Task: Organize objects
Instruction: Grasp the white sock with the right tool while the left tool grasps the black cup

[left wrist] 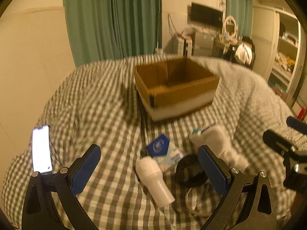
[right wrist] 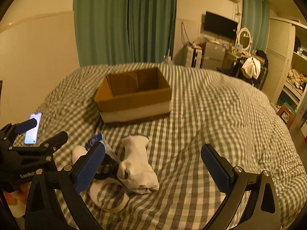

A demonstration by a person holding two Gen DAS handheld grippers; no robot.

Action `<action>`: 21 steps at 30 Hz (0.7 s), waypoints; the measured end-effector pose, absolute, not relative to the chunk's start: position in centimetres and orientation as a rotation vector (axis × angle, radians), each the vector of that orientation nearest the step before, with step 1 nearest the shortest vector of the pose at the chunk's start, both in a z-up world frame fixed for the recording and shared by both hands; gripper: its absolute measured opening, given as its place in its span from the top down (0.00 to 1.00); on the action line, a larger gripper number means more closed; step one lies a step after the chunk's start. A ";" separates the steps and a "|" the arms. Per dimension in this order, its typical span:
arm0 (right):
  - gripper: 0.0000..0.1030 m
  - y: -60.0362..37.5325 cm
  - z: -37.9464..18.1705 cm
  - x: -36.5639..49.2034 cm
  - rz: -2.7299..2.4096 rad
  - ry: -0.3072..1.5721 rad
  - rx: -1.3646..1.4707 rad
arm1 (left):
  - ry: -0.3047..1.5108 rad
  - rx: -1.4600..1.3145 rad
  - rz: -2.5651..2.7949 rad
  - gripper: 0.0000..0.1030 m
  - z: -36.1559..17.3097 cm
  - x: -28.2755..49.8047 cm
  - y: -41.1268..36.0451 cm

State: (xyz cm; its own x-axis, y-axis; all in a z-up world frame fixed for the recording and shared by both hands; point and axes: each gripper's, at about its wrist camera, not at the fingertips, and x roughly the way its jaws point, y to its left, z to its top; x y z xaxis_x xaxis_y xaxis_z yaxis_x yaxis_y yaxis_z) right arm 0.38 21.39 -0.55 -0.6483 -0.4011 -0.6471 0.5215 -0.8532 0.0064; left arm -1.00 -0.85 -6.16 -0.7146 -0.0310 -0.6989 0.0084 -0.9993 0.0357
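Brown cardboard makes the open box, which stands on the checked bedcover in the upper middle of both views, and no item shows inside it. Below the box, in the lower middle of the left wrist view, the small things lie together: a white bottle-like object on its side, a blue packet just above it, a black ring to its right, and a white folded sock at the right of the group. A pale loop of band lies on the cover just below the ring. A phone with a lit screen lies apart from them at the left edge of the cover.

The left gripper hovers low over this group, pointing forward toward the box, with its two blue pads wide apart and nothing between them. The bottle-like object and the ring show in the gap, but the pads do not touch them.

The right gripper is held at about the same height, also pointing to the box. Its jaws are spread wide and grasp nothing. In its view the sock lies in the gap, nearer to the left pad, and the other gripper enters from the left edge of the frame.
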 end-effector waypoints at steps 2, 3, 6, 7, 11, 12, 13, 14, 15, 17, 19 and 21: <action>0.02 21.0 -2.0 -0.5 -2.443 0.261 0.956 | -0.078 1.259 -2.860 0.00 -8.1 -1.6 -0.5; 0.02 20.8 -2.7 -0.9 -2.434 0.268 0.979 | -0.092 1.291 -2.847 0.00 -8.9 -1.9 -0.4; 0.02 20.5 -4.8 -2.1 -2.406 0.276 1.050 | -0.138 1.378 -2.781 0.01 -11.5 -2.7 0.1; 0.02 20.1 -5.6 -2.5 -2.389 0.278 1.079 | -0.145 1.403 -2.765 0.05 -12.3 -3.0 0.2; 0.02 19.2 -7.8 -3.5 -2.312 0.278 1.142 | -0.155 1.494 -2.723 0.14 -14.3 -3.3 0.1; 0.02 18.9 -8.3 -3.6 -2.283 0.281 1.159 | -0.175 1.509 -2.713 0.15 -14.7 -3.3 0.2; 0.03 18.5 -8.9 -3.8 -2.258 0.283 1.182 | -0.184 1.518 -2.710 0.16 -15.0 -3.3 0.3; 0.07 18.1 -9.5 -4.0 -2.236 0.284 1.205 | -0.193 1.526 -2.703 0.16 -15.1 -3.3 0.3; 0.11 17.7 -10.1 -4.3 -2.214 0.283 1.234 | -0.203 1.534 -2.699 0.16 -15.3 -3.4 0.4; 0.17 17.1 -11.0 -4.6 -2.186 0.294 1.275 | -0.220 1.568 -2.695 0.16 -15.7 -3.7 0.7; 0.31 16.5 -11.6 -4.6 -2.155 0.329 1.297 | -0.238 1.612 -2.702 0.16 -16.5 -4.0 1.2; 0.46 16.0 -12.1 -4.5 -2.132 0.350 1.308 | -0.246 1.616 -2.688 0.18 -17.2 -4.1 1.2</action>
